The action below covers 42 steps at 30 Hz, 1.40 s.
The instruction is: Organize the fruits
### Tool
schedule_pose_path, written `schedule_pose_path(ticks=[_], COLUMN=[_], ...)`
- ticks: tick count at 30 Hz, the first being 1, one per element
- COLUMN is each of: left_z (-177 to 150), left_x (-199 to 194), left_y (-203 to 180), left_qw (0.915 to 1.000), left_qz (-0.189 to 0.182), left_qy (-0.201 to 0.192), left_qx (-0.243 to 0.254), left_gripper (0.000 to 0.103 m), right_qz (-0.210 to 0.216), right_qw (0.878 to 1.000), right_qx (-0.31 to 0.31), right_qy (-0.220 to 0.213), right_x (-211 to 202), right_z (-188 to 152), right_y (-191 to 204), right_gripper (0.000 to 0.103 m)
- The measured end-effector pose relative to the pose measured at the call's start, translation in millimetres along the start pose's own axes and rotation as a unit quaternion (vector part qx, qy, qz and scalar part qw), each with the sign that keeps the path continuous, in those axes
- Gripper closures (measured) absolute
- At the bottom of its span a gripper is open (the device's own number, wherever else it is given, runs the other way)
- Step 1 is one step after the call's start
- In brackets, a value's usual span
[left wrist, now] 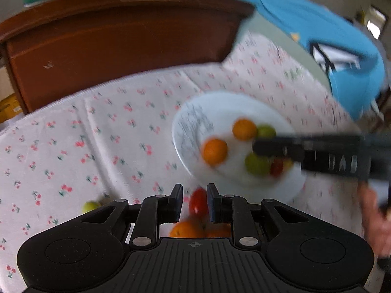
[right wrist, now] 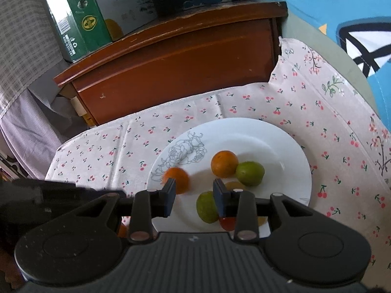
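Note:
A white plate (right wrist: pixel 268 141) with a flower drawing lies on the cherry-print cloth. On it are two oranges (right wrist: pixel 224 163) (right wrist: pixel 179 178), two green fruits (right wrist: pixel 250 173) (right wrist: pixel 206 206) and a red tomato (right wrist: pixel 227 223). My right gripper (right wrist: pixel 194 194) is open above the plate and holds nothing. In the left wrist view, my left gripper (left wrist: pixel 194 201) has a red tomato (left wrist: pixel 198 202) between its fingers, above two oranges (left wrist: pixel 187 229) on the cloth. The plate (left wrist: pixel 220 107) lies ahead right, with the right gripper (left wrist: pixel 305 151) over it.
A small green fruit (left wrist: pixel 90 206) lies on the cloth at the left. A brown wooden cabinet (right wrist: pixel 183 56) stands behind the table with cartons (right wrist: pixel 80 17) on top. A blue cushion (right wrist: pixel 342 12) lies at the right.

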<state>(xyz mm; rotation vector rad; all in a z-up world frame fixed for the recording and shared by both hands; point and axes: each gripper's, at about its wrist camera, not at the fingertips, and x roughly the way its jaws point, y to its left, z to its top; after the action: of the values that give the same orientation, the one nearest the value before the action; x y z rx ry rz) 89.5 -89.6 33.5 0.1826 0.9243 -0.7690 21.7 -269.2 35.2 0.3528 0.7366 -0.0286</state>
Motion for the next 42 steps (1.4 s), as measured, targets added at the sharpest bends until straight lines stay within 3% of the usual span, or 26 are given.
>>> schedule_pose_path(ticks=[3,8,18,22,29,31,36,42], left_z=[-5.0,-8.4,5.0,7.7,5.1,5.4,8.9,6.6], left_x=[8.9,12.2,-3.6,-0.1,10.0,7.4,-6.2,-31.8], left_y=[-4.2,-10.4,-11.6,-17.7,-28.0,-27.5,-22.0,-11.8], left_qw=[0.9998,0.9993,0.9995,0.9996,0.9992,0.9992,0.9987,0.9969], left_qz=[0.008,0.012,0.009,-0.010,-0.006,-0.007,0.020,0.053], left_qy=[0.015,0.006,-0.013,-0.022,-0.030,-0.035,-0.045,-0.058], left_qx=[0.011,0.034,0.027,0.018,0.024,0.020,0.009,-0.007], left_gripper=[0.083,0.086,0.086,0.086,0.082,0.074,0.037,0.028], right_qz=[0.002,0.000,-0.003,-0.003,0.000,0.002,0.004,0.009], right_qw=[1.000,1.000,1.000,1.000,1.000,1.000,1.000,1.000], right_qx=[0.004,0.006,0.022,0.027,0.022,0.019,0.016,0.023], right_qy=[-0.001,-0.001,-0.007,-0.011,0.001,0.004,0.008,-0.002], right_x=[-1.0,-1.3,-4.5,-6.7,-4.9,-4.7,-4.6,-13.3], right_z=[0.9,1.2,3.0,4.0,-0.2,-0.8,-1.5,-1.3], right_y=[-0.4,-0.9,-5.6,-7.5,-6.9,-6.1,-4.4,-2.1], right_gripper=[0.068,0.068,0.068,0.068,0.068,0.068,0.068,0.063])
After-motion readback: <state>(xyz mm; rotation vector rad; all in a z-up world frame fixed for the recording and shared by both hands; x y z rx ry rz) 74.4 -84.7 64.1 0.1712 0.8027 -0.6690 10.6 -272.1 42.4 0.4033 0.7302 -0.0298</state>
